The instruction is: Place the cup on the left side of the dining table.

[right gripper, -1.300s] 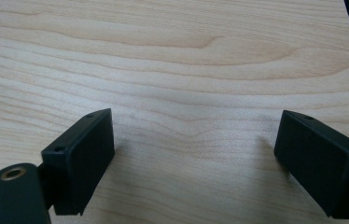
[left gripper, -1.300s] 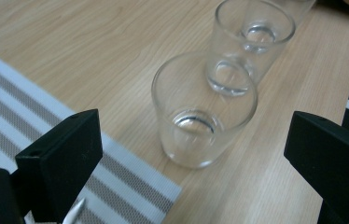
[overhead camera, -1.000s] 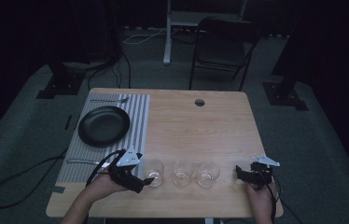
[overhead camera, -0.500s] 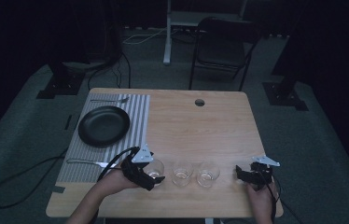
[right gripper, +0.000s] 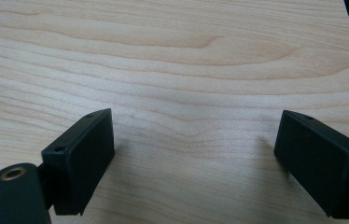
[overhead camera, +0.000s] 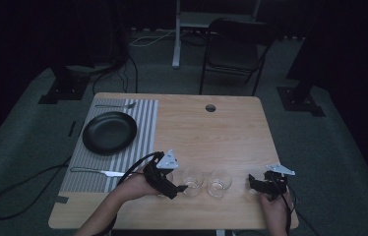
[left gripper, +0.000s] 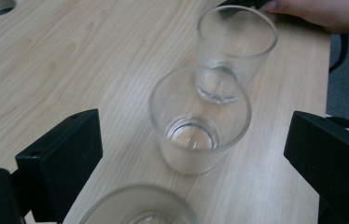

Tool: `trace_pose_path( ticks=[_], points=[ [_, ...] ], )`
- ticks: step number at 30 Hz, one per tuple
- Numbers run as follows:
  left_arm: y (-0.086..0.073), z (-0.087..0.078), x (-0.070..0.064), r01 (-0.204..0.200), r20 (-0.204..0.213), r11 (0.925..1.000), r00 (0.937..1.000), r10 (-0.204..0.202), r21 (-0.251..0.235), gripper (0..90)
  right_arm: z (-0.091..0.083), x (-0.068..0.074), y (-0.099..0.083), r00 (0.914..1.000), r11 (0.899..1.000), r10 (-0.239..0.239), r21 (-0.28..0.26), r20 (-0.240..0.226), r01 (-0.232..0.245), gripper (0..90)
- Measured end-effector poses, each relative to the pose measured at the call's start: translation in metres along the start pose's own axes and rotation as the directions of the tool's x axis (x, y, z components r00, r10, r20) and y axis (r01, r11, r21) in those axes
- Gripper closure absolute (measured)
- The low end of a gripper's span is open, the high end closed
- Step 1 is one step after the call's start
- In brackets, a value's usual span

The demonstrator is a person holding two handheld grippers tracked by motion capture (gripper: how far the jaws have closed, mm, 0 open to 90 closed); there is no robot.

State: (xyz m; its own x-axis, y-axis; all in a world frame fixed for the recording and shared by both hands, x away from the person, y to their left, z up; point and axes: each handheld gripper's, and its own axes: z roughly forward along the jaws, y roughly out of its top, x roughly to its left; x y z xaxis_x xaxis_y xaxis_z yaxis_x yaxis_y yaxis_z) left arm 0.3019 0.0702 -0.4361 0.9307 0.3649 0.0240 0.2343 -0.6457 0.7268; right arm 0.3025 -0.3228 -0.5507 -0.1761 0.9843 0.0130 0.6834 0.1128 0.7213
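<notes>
Three clear glasses stand in a row near the table's front edge. The left glass (overhead camera: 166,178) (left gripper: 140,207) is partly hidden behind my left gripper (overhead camera: 174,186) (left gripper: 193,140), whose jaws stand open on either side of it without touching. Beyond it are the middle glass (overhead camera: 192,179) (left gripper: 199,122) and the right glass (overhead camera: 220,182) (left gripper: 236,51). My right gripper (overhead camera: 254,183) (right gripper: 193,140) rests open over bare wood to the right of the row, with nothing between its jaws.
A black plate (overhead camera: 109,132) lies on a striped placemat (overhead camera: 145,123) at the left, with a fork (overhead camera: 115,104) behind it and a knife (overhead camera: 98,172) in front. The table has a cable hole (overhead camera: 210,107). A chair (overhead camera: 233,49) stands behind it.
My left gripper has moved right along the front of the table up to the left glass. The right gripper has stayed where it was.
</notes>
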Motion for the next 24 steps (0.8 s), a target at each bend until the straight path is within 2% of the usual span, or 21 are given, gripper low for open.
trace_pose_path(
  ticks=[10, 17, 24],
  points=[
    [0.018, 0.024, -0.012, -0.05, 0.035, 0.9986, 0.9982, 0.049, 0.02, 4.8, 0.0, 0.0, 0.0, 1.0, 1.0, 0.0, 0.0, 0.0, 0.0, 11.6],
    [0.029, 0.039, -0.016, -0.058, 0.048, 0.9976, 0.9973, 0.056, 0.039, 4.9, 0.0, 0.0, 0.0, 1.0, 1.0, -0.001, 0.0, 0.0, 0.001, 11.6],
    [0.041, 0.056, -0.024, -0.092, 0.056, 0.9923, 0.9945, 0.088, 0.082, 4.8, 0.0, 0.0, 0.0, 1.0, 1.0, -0.001, 0.0, 0.0, 0.001, 11.6]
  ],
)
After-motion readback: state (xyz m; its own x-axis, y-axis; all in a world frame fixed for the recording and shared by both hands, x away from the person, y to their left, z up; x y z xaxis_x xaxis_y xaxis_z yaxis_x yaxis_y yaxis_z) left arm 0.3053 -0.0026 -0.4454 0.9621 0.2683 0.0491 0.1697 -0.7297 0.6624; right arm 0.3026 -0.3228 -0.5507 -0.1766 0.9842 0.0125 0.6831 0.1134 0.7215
